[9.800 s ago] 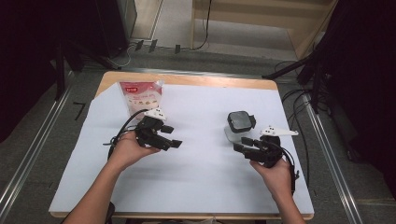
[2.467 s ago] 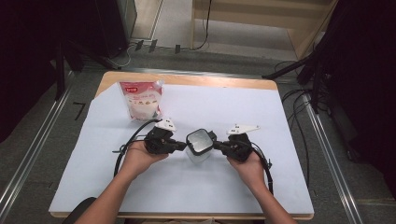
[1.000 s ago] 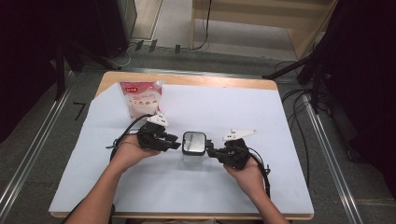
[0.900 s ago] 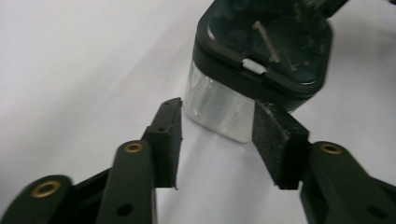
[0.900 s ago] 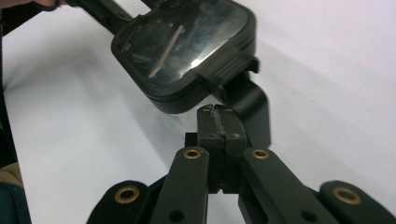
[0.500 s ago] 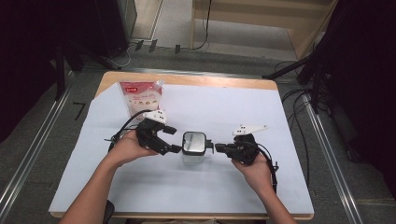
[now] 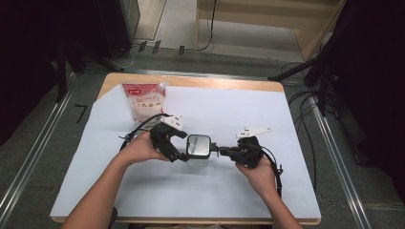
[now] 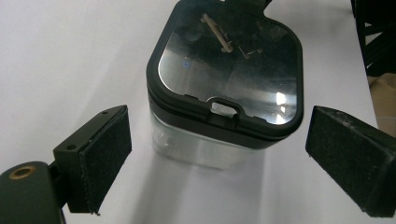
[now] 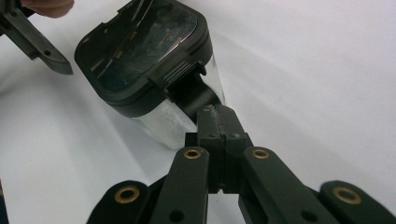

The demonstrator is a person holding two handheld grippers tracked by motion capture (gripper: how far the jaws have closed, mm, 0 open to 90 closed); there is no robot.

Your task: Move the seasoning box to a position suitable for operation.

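Observation:
A clear square container (image 7: pixel 197 161) with a black-rimmed lid (image 7: pixel 198 145) stands on the white sheet mid-table. My left gripper (image 7: pixel 180 146) is at its left side, open. In the left gripper view its pads (image 8: pixel 100 156) stand wide on either side of the container (image 8: pixel 224 93) without touching it; these jaws have just been opening. My right gripper (image 7: pixel 220 151) comes in from the right. In the right gripper view it (image 9: pixel 217 119) is shut on the black tab (image 9: pixel 194 95) at the lid's edge.
A red and white pouch (image 7: pixel 143 101) lies at the back left of the white sheet (image 7: pixel 239 200). The wooden table edge (image 7: pixel 215 82) runs along the far side. Cables trail from both grippers, one curving past the pouch (image 7: pixel 143 121).
The left gripper's jaws have spread apart and let go of the container's sides, and the hand has shifted slightly. The container stays in place, with the right gripper still on its tab.

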